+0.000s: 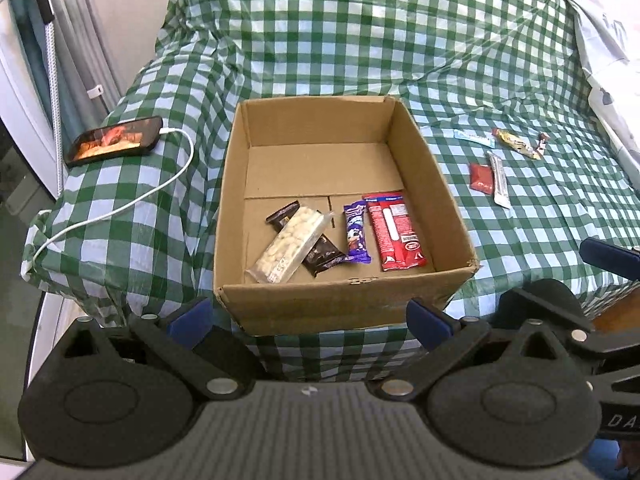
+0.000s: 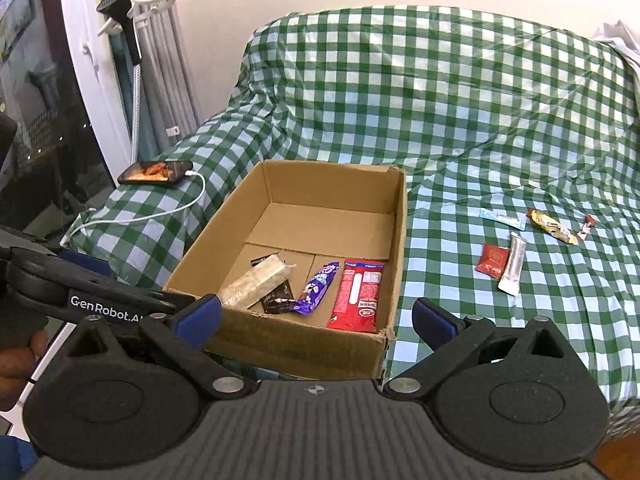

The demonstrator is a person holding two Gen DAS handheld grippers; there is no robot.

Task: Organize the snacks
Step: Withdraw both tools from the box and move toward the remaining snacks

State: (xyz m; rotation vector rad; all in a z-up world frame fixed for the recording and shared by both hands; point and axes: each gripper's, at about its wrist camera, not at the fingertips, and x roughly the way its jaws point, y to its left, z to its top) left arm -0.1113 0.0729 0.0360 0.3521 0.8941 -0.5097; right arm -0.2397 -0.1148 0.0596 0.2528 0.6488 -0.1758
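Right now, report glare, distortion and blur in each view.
Left wrist: fisheye bends the box, window glare streaks the checked cloth, phone screen glows; sharp. Right wrist: same barrel warp, dark corners, wall washed pale, snacks crisp.

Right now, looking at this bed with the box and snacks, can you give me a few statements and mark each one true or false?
1. The cardboard box holds several snacks, among them a red packet and a purple packet. True.
2. Every snack is already in the box. False: five still lie on the checked cloth beside it, including a small red sachet and a silver stick.
3. A phone with a white cable plugged in lies beside the box. True.
4. The right hand-held gripper is clamped on a snack. False: its jaws stand wide open with nothing between them.
5. The box is closed with a lid. False: its top is open.
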